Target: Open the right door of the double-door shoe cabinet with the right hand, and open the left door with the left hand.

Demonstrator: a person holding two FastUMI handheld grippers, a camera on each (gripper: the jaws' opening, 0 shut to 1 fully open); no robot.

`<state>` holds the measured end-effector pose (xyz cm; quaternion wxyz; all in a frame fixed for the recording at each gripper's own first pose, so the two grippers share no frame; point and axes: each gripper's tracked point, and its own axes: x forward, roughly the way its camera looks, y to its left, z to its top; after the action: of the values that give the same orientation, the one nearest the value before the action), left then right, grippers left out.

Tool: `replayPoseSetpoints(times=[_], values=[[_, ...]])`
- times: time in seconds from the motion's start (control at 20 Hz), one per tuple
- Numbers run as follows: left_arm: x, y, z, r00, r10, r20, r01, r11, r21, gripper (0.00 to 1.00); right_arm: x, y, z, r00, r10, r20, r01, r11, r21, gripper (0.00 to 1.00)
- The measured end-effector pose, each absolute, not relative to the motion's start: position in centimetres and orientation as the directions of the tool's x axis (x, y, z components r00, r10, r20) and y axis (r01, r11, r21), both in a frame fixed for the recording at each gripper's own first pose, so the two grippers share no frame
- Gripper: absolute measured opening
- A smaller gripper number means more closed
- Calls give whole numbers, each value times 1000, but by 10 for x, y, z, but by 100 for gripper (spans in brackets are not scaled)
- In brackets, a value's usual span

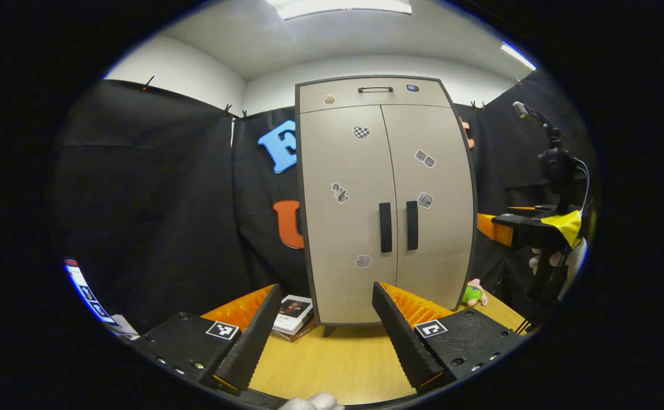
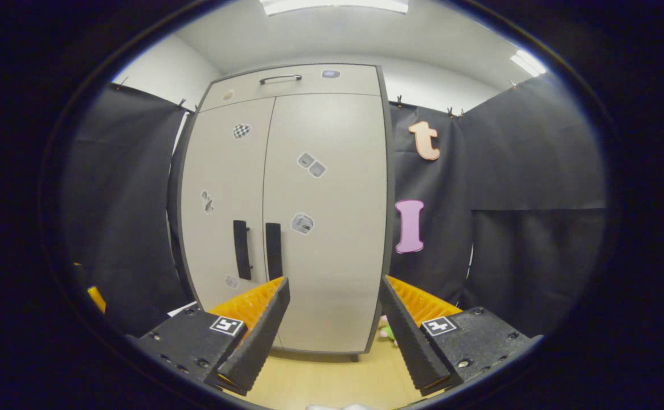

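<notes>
Left gripper view: the shoe cabinet (image 1: 386, 199) is standing centre frame, both doors shut. The left gripper (image 1: 323, 330) is hovering with fingers spread wide, holding nothing, well short of the left handle (image 1: 385, 227). The right gripper (image 1: 528, 225) is showing at the right edge.

Right gripper view: the right gripper (image 2: 335, 330) is gaping, empty, facing the right door (image 2: 326, 228). Doors are probably stiff, light panels; the right handle (image 2: 273, 244) is the place to clamp.

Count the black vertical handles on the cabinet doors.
2. One black vertical bar handle sits on the left beige door beside the centre seam; the other black handle sits on the right door, just across the seam.
</notes>
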<state>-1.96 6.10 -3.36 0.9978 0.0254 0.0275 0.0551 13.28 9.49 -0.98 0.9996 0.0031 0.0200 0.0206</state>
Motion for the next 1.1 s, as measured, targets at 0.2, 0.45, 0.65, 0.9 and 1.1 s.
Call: replayPoseSetpoints(times=[0.2,0.45,0.65,0.9,1.1], values=[[-20,71,-38,985,160,-57,-157,986,63,96,183,138,-14,994,95,-57,-94,995,24,99],[-18,84,-45,975,212,-71,-207,976,71,96,242,178,-17,992,117,-57,-115,993,36,99],[-15,91,-47,968,237,-80,-234,971,51,96,284,191,-26,993,94,-78,-90,995,48,97],[-9,93,-47,963,257,-83,-252,966,59,96,317,192,-40,991,66,-118,-58,996,69,85],[-6,95,-50,961,263,-89,-258,964,66,96,326,196,-45,988,74,-137,-63,994,84,72]])
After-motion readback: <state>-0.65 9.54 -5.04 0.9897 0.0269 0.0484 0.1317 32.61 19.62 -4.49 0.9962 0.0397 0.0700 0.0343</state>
